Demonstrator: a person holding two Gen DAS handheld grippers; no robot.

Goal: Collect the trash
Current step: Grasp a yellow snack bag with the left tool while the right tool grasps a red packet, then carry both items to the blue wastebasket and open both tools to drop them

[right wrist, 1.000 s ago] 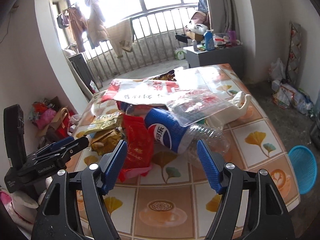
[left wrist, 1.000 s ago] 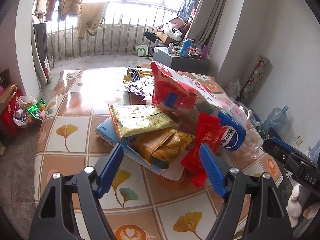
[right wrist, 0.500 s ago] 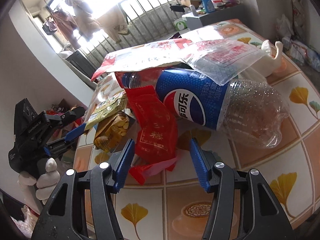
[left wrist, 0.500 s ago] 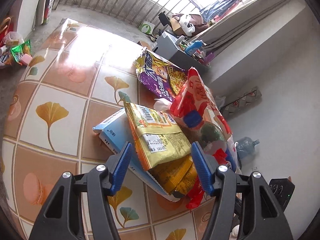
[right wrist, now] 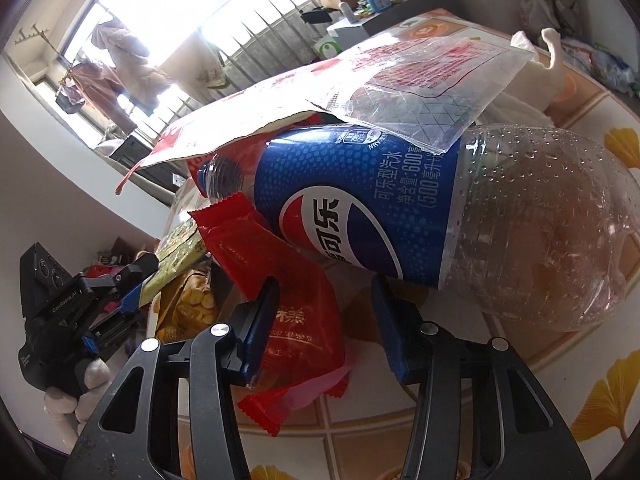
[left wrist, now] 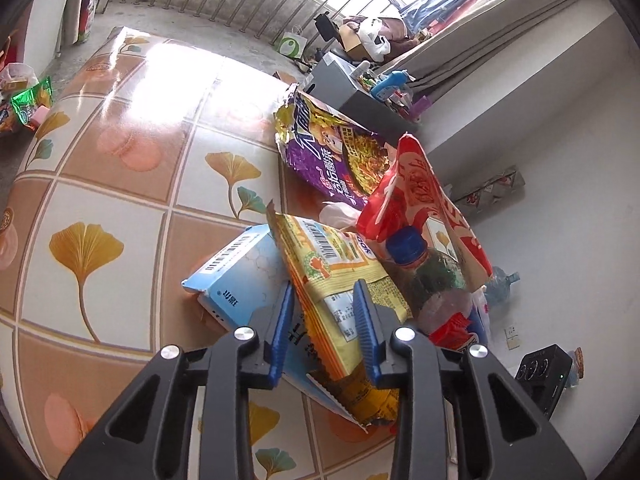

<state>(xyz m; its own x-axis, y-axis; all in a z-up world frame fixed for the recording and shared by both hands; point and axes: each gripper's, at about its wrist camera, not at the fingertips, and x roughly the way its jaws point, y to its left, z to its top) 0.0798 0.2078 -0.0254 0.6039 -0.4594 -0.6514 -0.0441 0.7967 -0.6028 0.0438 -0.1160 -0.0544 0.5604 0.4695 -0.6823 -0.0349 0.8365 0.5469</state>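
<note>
A heap of trash lies on the tiled table. In the left wrist view my left gripper has its fingers on either side of a yellow snack wrapper; whether they grip it is unclear. The wrapper lies on a light blue box. A purple noodle bag and a red-white bag lie beyond. In the right wrist view my right gripper is open around a red wrapper, just below a Pepsi bottle. The left gripper also shows in the right wrist view.
A clear plastic bag drapes over the bottle. A white cloth lies behind it. A grey cabinet with bottles stands past the table's far edge. Bags of rubbish lie on the floor at left.
Both grippers have moved down and in to the heap. The left fingers have narrowed around the yellow wrapper. The right fingers now straddle the red wrapper.
</note>
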